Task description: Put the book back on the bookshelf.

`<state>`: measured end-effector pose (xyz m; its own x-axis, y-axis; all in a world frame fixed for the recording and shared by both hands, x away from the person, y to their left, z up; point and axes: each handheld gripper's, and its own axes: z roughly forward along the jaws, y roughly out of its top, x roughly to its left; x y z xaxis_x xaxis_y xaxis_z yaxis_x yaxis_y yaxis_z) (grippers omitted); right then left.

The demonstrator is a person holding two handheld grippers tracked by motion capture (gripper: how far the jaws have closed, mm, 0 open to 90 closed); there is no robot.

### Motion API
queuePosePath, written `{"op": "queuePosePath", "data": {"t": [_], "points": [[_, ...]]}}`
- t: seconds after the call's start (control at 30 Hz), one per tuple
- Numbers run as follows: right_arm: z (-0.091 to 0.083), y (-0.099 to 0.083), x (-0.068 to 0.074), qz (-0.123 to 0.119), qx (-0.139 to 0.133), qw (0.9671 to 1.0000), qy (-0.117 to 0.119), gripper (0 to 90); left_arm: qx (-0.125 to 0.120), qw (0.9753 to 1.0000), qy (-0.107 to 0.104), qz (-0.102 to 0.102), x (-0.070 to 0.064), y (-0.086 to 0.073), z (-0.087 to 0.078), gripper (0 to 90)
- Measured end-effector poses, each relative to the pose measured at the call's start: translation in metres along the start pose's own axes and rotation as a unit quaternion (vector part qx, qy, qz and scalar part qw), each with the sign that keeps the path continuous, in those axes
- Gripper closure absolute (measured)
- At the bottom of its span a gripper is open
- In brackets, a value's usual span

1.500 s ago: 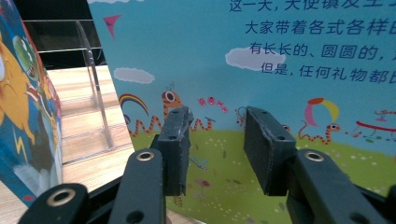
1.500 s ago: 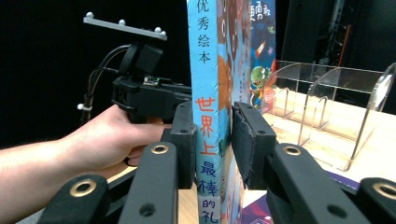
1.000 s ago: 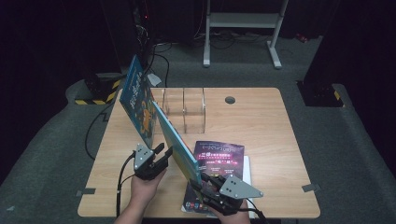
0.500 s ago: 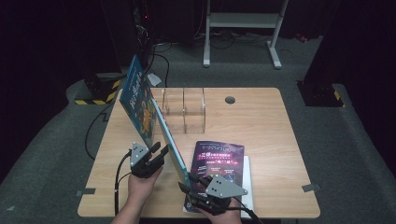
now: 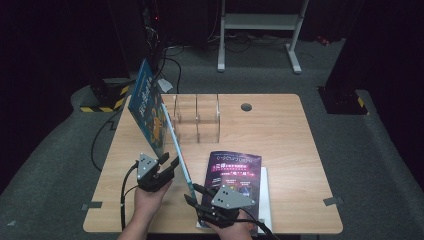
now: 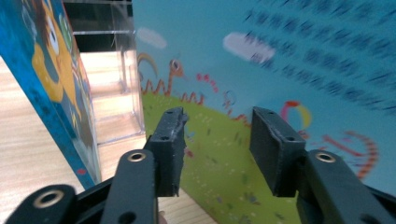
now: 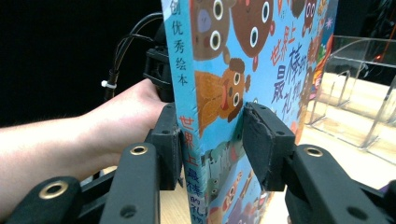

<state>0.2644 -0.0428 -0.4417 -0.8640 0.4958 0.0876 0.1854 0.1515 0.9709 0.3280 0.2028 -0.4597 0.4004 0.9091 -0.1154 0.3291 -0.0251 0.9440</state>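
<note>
While both tongs gape around the upright picture book (image 5: pixel 150 107), a clear rack (image 5: pixel 197 117) stands behind.

A dim lab or recording studio, seen from above: a lone wooden bench (image 5: pixel 280 135) stands on grey carpet (image 5: pixel 370 165), its near corners marked by strips of tape (image 5: pixel 332 201) on the floor. Black surroundings close in on the far side and the left, where cables (image 5: pixel 172 52) trail across the floor toward dark equipment with a small red light. A white metal stand (image 5: pixel 260 22) sits at the far side, and a yellow-and-black hazard strip (image 5: pixel 102 106) lies off the bench's far left corner.
</note>
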Motion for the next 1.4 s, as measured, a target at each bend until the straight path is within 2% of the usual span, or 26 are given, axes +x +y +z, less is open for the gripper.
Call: {"op": "queuePosePath", "data": {"t": [0.17, 0.2, 0.3, 0.43, 0.6, 0.73, 0.87, 0.97, 1.0, 1.03, 1.17, 1.4], "points": [[-0.002, 0.000, 0.000, -0.001, -0.005, 1.0000, -0.004, 59.0, -0.018, 0.9997, -0.004, 0.015, -0.009, 0.007, -0.011, 47.6], [-0.002, 0.000, 0.001, -0.006, -0.006, 0.9999, -0.008, 59.3, -0.028, 0.9993, -0.001, 0.024, -0.016, 0.008, -0.018, 47.0], [-0.002, -0.001, 0.002, -0.010, -0.005, 0.9999, -0.010, 59.6, -0.035, 0.9988, 0.005, 0.034, -0.022, 0.010, -0.028, 44.0], [-0.002, -0.001, 0.002, -0.009, -0.005, 0.9999, -0.011, 59.6, -0.042, 0.9985, 0.006, 0.034, -0.026, 0.011, -0.036, 42.5], [-0.001, -0.001, 0.003, -0.011, -0.007, 0.9999, -0.011, 59.5, -0.062, 0.9974, -0.003, 0.036, -0.034, 0.021, -0.055, 39.9], [-0.001, -0.002, 0.003, -0.008, -0.007, 0.9999, -0.009, 59.3, -0.073, 0.9966, 0.001, 0.039, -0.041, 0.028, -0.066, 36.9], [0.000, -0.003, 0.003, -0.008, -0.008, 0.9999, -0.010, 59.1, -0.076, 0.9964, -0.001, 0.037, -0.048, 0.034, -0.075, 33.7], [0.000, -0.003, 0.003, -0.006, -0.006, 0.9999, -0.010, 59.1, -0.084, 0.9961, -0.018, 0.019, -0.051, 0.040, -0.083, 31.2], [0.000, -0.003, 0.003, -0.006, -0.006, 0.9999, -0.010, 59.1, -0.084, 0.9961, -0.018, 0.019, -0.051, 0.040, -0.083, 30.0], [0.000, -0.003, 0.002, -0.005, -0.006, 0.9999, -0.011, 59.1, -0.089, 0.9956, -0.021, 0.016, -0.053, 0.042, -0.086, 30.0], [0.000, -0.003, 0.003, -0.004, -0.003, 0.9999, -0.012, 59.0, -0.110, 0.9931, -0.024, 0.033, -0.065, 0.051, -0.100, 25.5], [0.000, -0.004, 0.003, -0.004, -0.003, 0.9999, -0.012, 59.0, -0.134, 0.9894, -0.039, 0.040, -0.077, 0.059, -0.114, 22.7]]}}
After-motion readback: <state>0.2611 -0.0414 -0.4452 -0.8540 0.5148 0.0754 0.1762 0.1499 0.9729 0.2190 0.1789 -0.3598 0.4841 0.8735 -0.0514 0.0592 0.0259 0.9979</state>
